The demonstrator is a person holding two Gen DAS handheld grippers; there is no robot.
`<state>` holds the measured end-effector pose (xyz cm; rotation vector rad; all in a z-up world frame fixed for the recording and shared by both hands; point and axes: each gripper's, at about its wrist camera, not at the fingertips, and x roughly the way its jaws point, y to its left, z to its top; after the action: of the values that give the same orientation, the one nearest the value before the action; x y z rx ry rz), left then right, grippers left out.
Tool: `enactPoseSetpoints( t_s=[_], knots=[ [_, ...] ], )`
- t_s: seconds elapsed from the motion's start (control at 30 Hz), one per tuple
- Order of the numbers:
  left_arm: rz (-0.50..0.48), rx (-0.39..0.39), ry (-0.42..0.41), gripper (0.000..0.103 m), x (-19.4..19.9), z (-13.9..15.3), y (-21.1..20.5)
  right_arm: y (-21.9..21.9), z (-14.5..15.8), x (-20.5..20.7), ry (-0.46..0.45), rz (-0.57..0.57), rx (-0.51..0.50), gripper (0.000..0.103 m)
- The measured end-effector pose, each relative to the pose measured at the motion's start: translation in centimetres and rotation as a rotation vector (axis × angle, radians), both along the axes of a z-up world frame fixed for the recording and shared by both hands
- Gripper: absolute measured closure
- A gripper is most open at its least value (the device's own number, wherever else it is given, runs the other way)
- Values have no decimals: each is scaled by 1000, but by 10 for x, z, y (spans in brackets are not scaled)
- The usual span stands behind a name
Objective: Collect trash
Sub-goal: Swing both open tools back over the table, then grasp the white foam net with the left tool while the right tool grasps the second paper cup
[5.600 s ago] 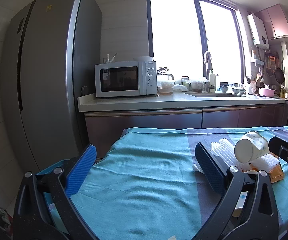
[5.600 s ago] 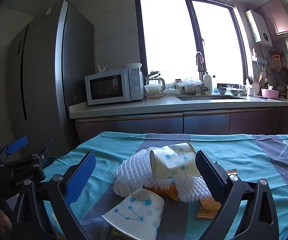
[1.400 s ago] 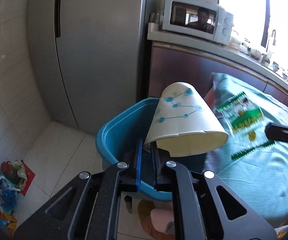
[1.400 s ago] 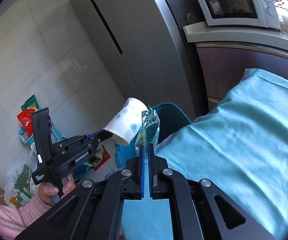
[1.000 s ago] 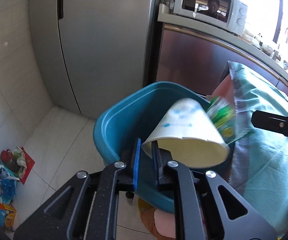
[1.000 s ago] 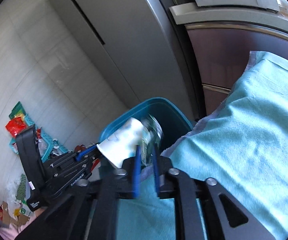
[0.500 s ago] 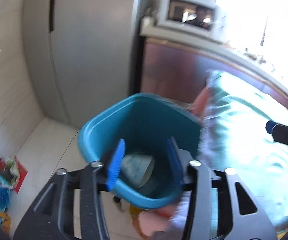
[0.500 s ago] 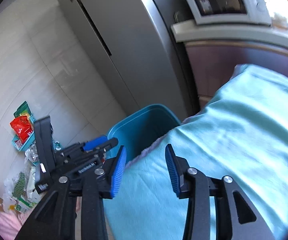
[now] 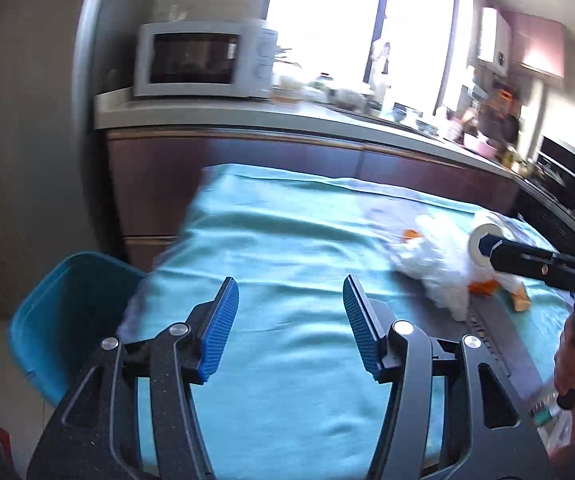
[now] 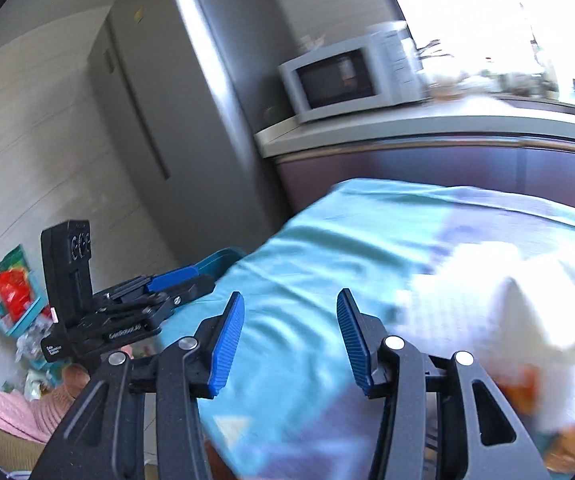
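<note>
Both grippers have swung from the blue bin (image 9: pixel 67 320) back over the teal cloth (image 9: pixel 287 264); left gripper (image 9: pixel 290 322) and right gripper (image 10: pixel 289 340) are opening, empty, with trash (image 9: pixel 439 268) far right.

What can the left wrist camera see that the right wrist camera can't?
Only the left wrist view shows the window and an orange scrap. Only the right wrist view shows the fridge, a pink sleeve and the litter on the floor. Both show the microwave, the teal cloth, the blue bin and the white trash pile.
</note>
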<state>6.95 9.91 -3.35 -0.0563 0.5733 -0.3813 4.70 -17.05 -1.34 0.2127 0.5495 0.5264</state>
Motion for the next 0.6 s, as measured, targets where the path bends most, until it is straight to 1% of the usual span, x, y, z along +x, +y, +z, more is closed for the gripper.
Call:
enactPoseSetpoints(
  t_s=[0.07,0.13,0.23,0.33,0.43,0.6],
  knots=[
    [-66,-2,7,49,0,1,-24,-27,2,-7,-12,-71,5,57],
    [-117,-5,16,46,0,2,-46,-47,0,-9,-25,-136,14,57],
    [-170,10,26,44,5,1,-80,-79,-2,-12,-31,-218,33,55],
    [-222,27,49,43,8,0,-110,-103,-9,-7,-17,-281,37,50],
    [-247,49,59,42,13,-4,-135,-121,-17,0,-2,-300,60,50],
    [-285,57,92,42,34,-10,-159,-141,-31,18,32,-282,107,50]
  ],
)
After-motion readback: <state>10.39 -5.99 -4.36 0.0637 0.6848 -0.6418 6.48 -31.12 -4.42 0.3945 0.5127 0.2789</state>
